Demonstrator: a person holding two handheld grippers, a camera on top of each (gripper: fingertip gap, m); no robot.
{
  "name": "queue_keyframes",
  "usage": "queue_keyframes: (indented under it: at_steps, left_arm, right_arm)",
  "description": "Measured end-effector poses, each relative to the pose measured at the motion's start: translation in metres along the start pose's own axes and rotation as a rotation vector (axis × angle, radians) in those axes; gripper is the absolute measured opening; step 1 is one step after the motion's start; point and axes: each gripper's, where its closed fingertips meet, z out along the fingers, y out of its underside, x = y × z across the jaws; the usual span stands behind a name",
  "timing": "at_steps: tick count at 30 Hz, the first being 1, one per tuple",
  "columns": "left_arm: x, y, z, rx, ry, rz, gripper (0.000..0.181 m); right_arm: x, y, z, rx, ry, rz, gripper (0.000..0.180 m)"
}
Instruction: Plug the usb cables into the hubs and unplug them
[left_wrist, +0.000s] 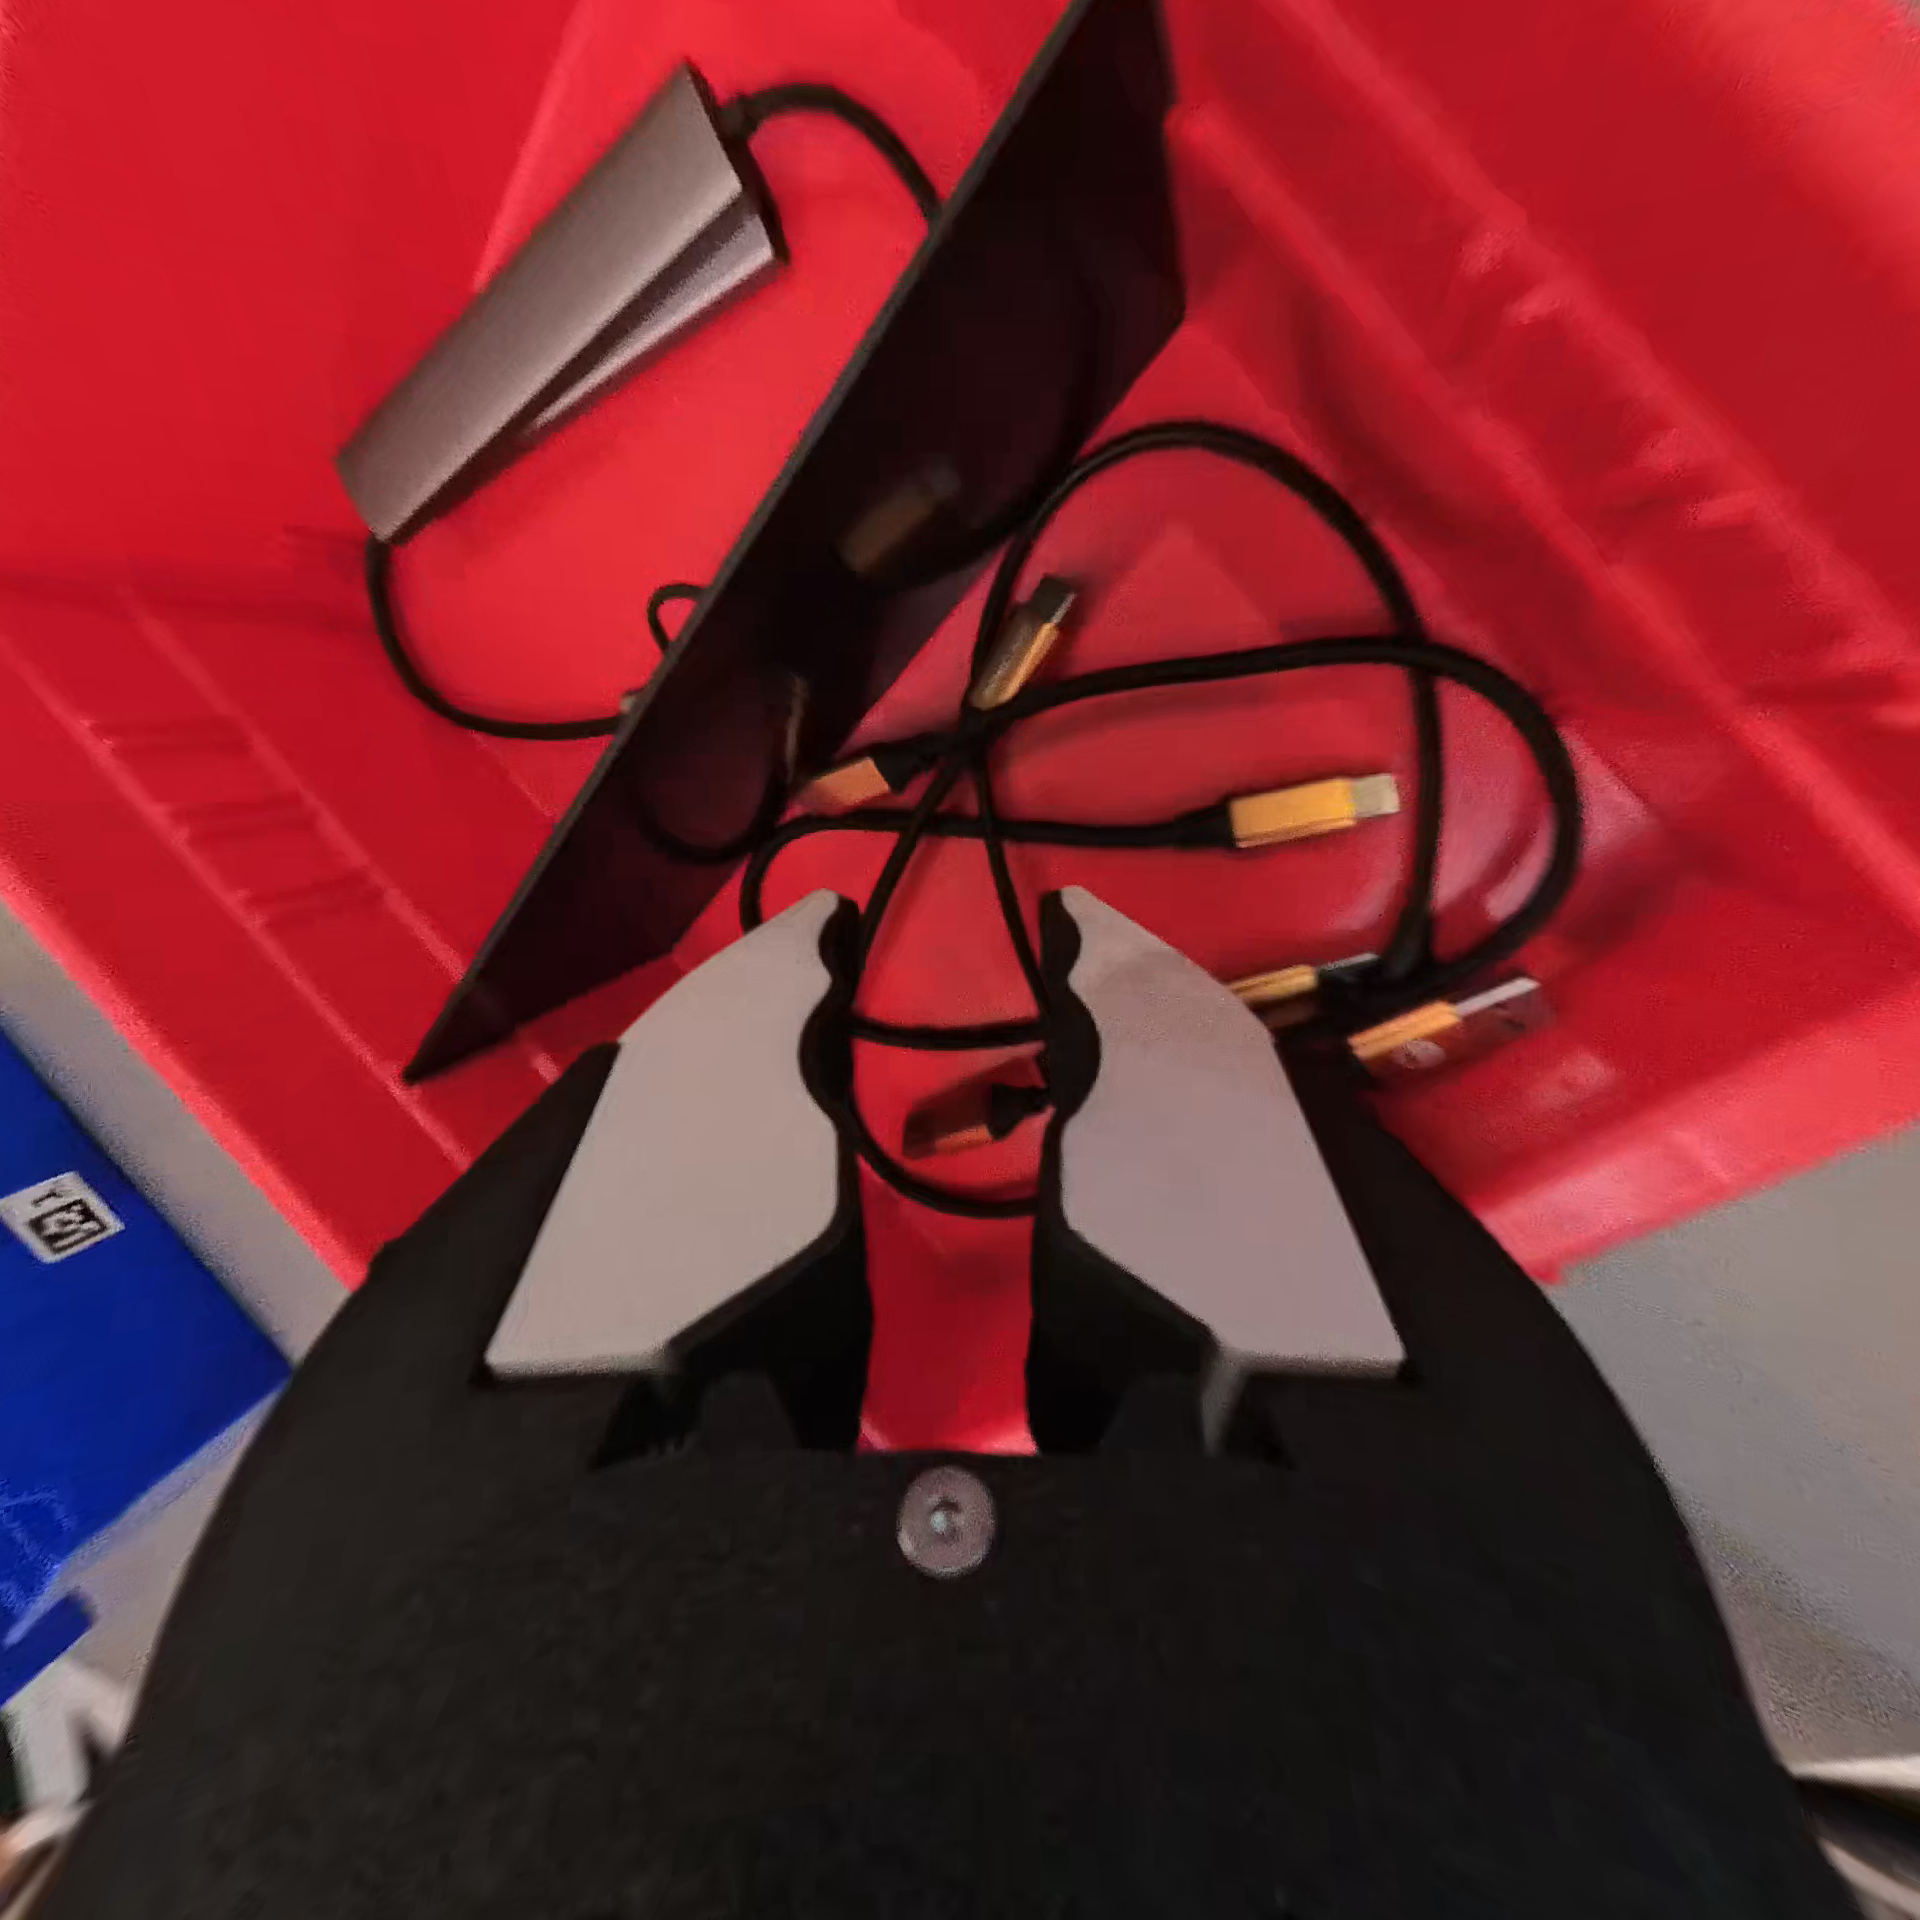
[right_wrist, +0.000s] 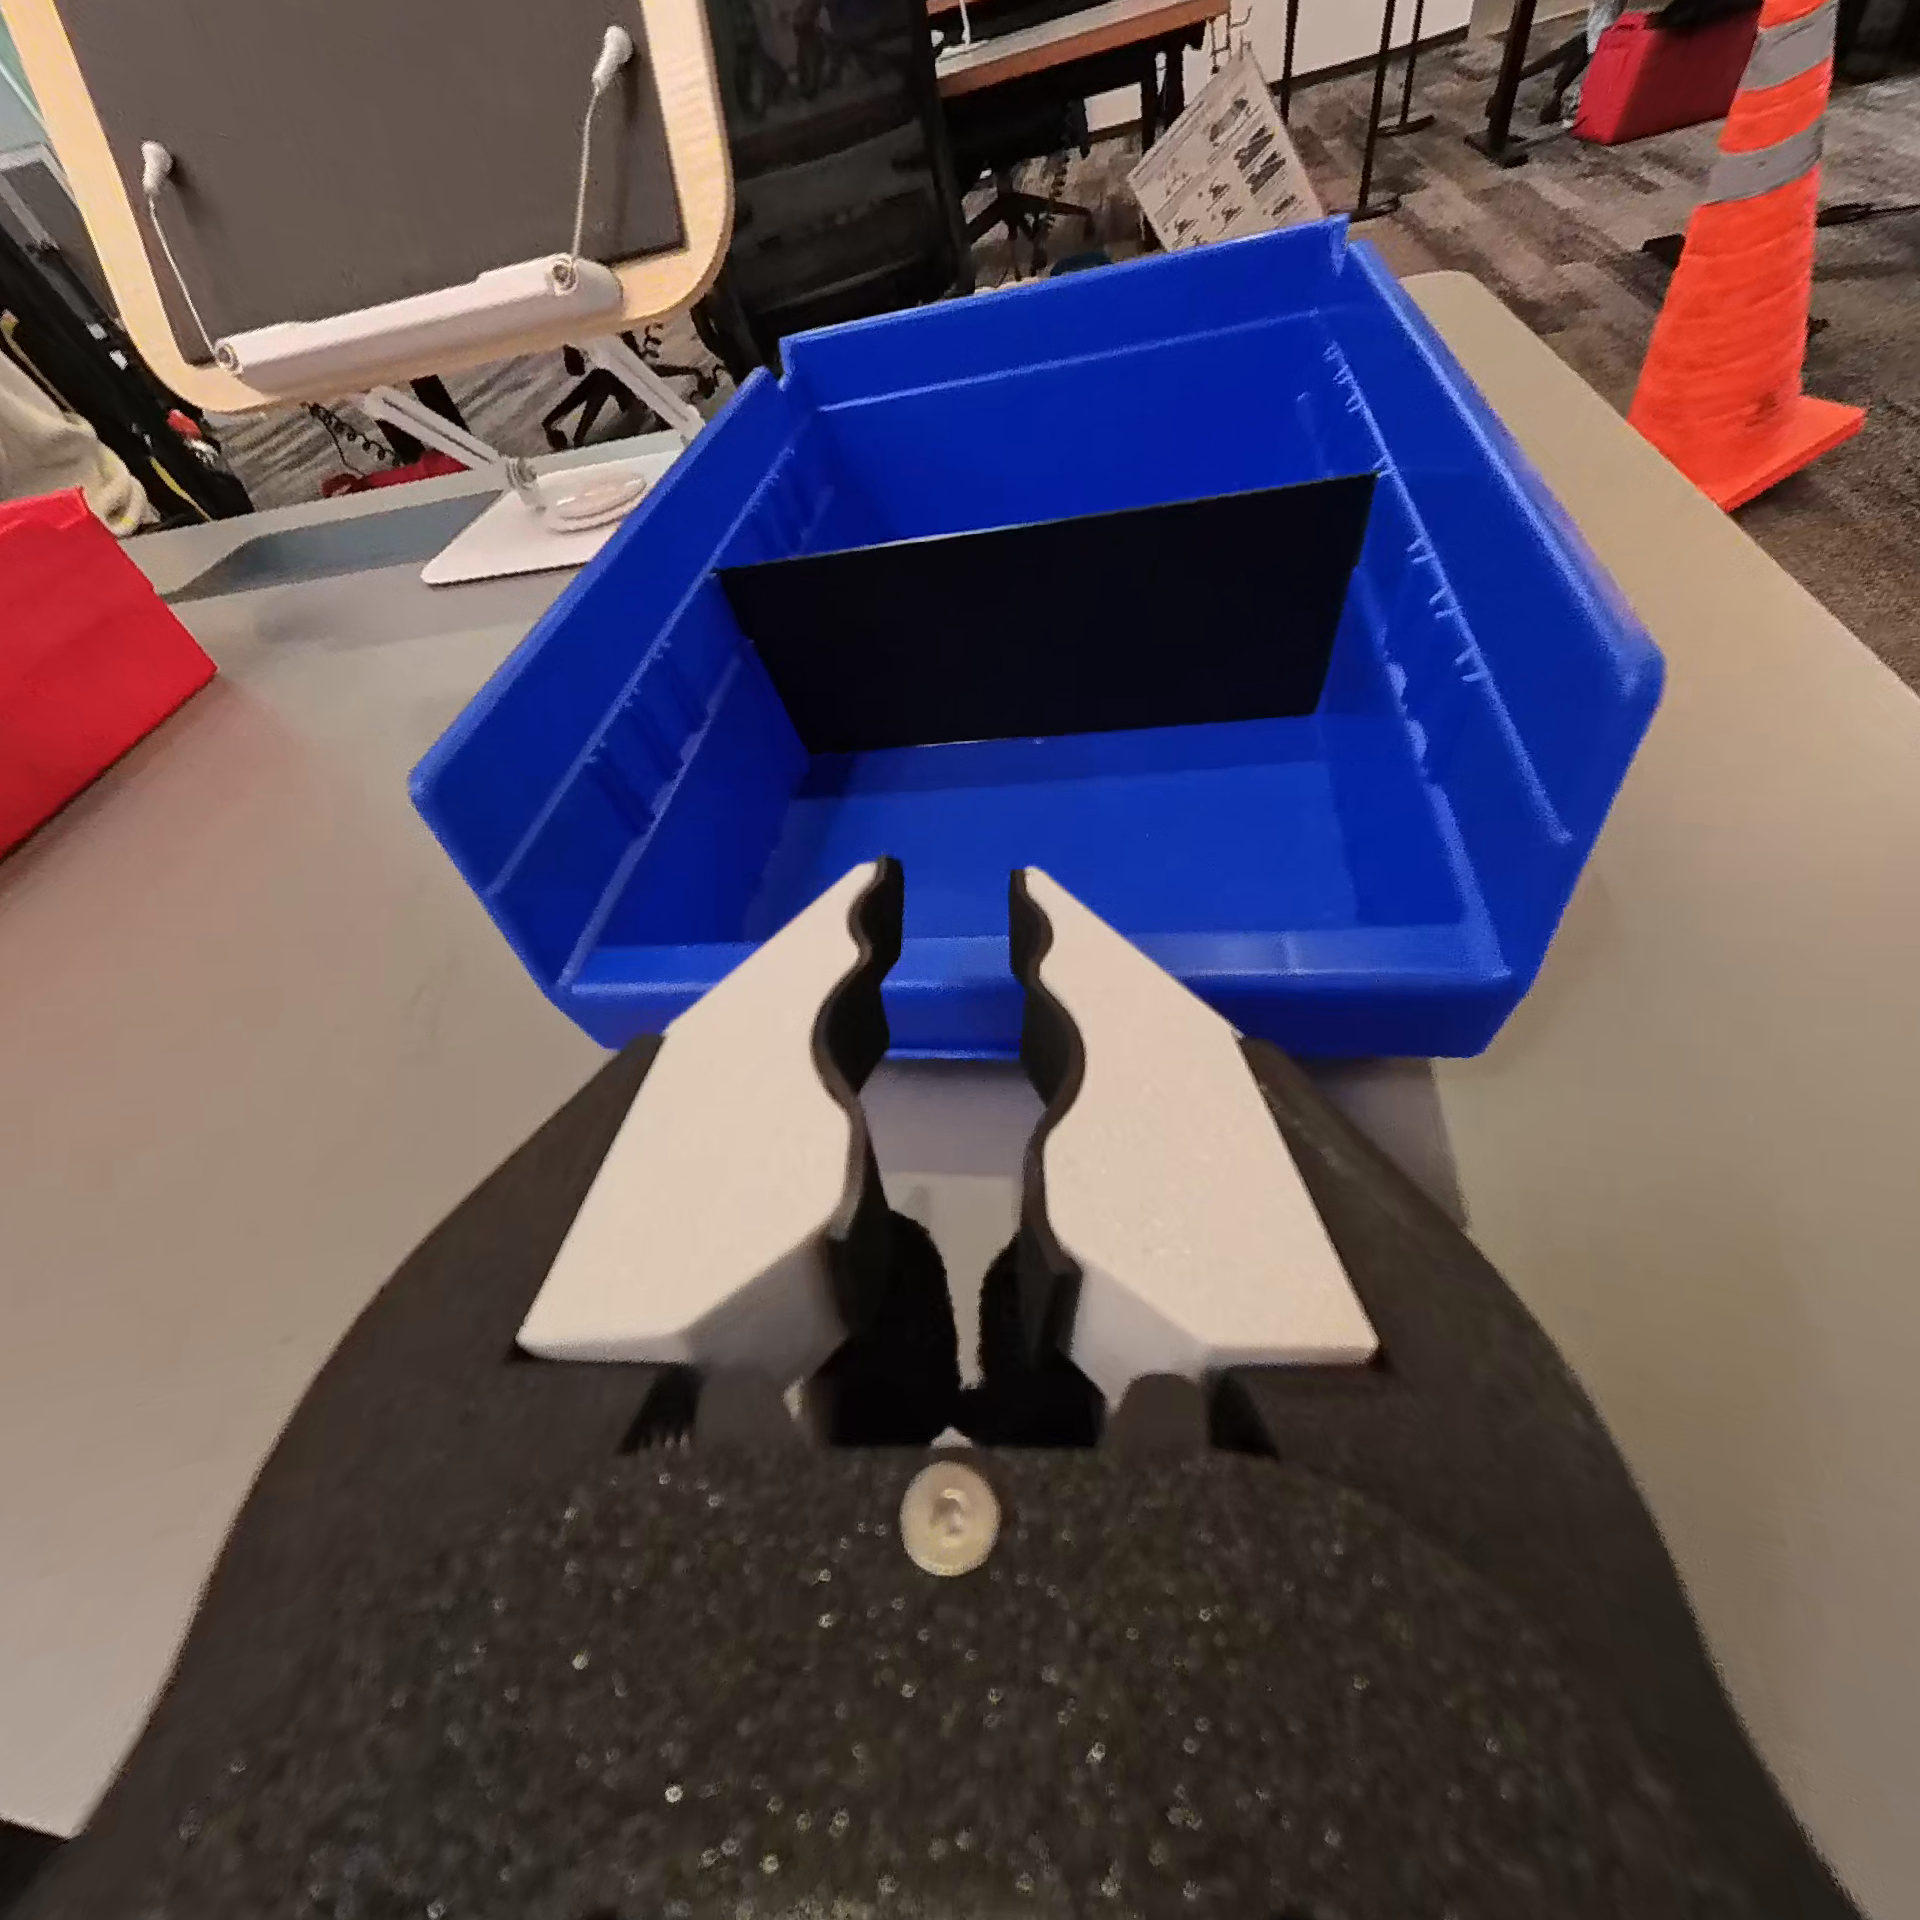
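your left tool (left_wrist: 940, 914), spread, hovers over tangled usb cables (left_wrist: 1195, 665); pick one plug (left_wrist: 1311, 809). right tool (right_wrist: 954, 883) spread, idle.

Two wrist cameras, one over each bin

The left wrist view looks steeply down into the red bin (left_wrist: 1558, 312) from close above, tilted so the black divider (left_wrist: 883, 520) runs diagonally; a corner of the blue bin (left_wrist: 104, 1351) shows at its lower left edge. The right wrist view sits low over the grey table (right_wrist: 260, 1143), facing forward and slightly down into the blue bin (right_wrist: 1039, 831) just ahead, the room beyond it. A corner of the red bin (right_wrist: 73, 644) at its left edge is the shared part.
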Motion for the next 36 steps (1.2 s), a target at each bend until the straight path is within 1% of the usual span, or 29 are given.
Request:
queue_keyframes:
  at_steps: [2, 6, 7, 9, 12, 16, 18, 21, 23, 26, 32, 36]
  left_arm:
    - [-0.005, 0.002, 0.015, -0.048, -0.002, 0.017, 0.033]
    - [-0.016, 0.007, 0.035, -0.084, -0.022, -0.031, 0.029]
    - [-0.019, 0.01, 0.038, -0.093, -0.049, -0.016, 0.024]
    - [-0.02, 0.015, 0.041, -0.098, -0.088, 0.041, 0.007]
    - [-0.018, 0.02, 0.036, -0.085, -0.096, 0.066, 0.004]
    - [-0.034, 0.022, 0.003, -0.015, -0.173, 0.055, 0.004]
    - [-0.043, 0.023, -0.02, 0.005, -0.227, 0.1, 0.004]
    - [-0.054, 0.013, -0.058, 0.083, -0.316, 0.179, 0.004]
    - [-0.059, 0.008, -0.079, 0.118, -0.348, 0.195, 0.004]
    - [-0.061, 0.001, -0.098, 0.171, -0.357, 0.202, 0.004]
    - [-0.071, -0.008, -0.135, 0.182, -0.468, 0.253, 0.004]
    - [-0.07, -0.021, -0.159, 0.234, -0.49, 0.258, 0.004]
  right_arm:
    - [-0.001, 0.002, 0.0, -0.011, -0.001, -0.024, 0.019]
    - [-0.003, 0.005, 0.0, -0.021, -0.001, -0.061, 0.018]
    - [-0.003, 0.005, 0.0, -0.024, -0.003, -0.064, 0.018]
    - [-0.003, 0.007, 0.002, -0.032, -0.004, -0.066, 0.018]
    - [-0.004, 0.007, 0.002, -0.035, -0.007, -0.062, 0.018]
    - [-0.006, 0.007, 0.002, -0.034, -0.01, -0.06, 0.018]
    - [-0.008, 0.006, 0.002, -0.032, -0.013, -0.064, 0.018]
    - [-0.011, 0.006, 0.002, -0.033, -0.014, -0.074, 0.017]
    - [-0.012, 0.007, 0.002, -0.035, -0.014, -0.079, 0.017]
    - [-0.012, 0.007, 0.001, -0.035, -0.012, -0.078, 0.017]
    - [-0.007, 0.006, 0.0, -0.03, -0.009, -0.057, 0.017]
    - [-0.007, 0.007, 0.002, -0.036, -0.012, -0.056, 0.017]
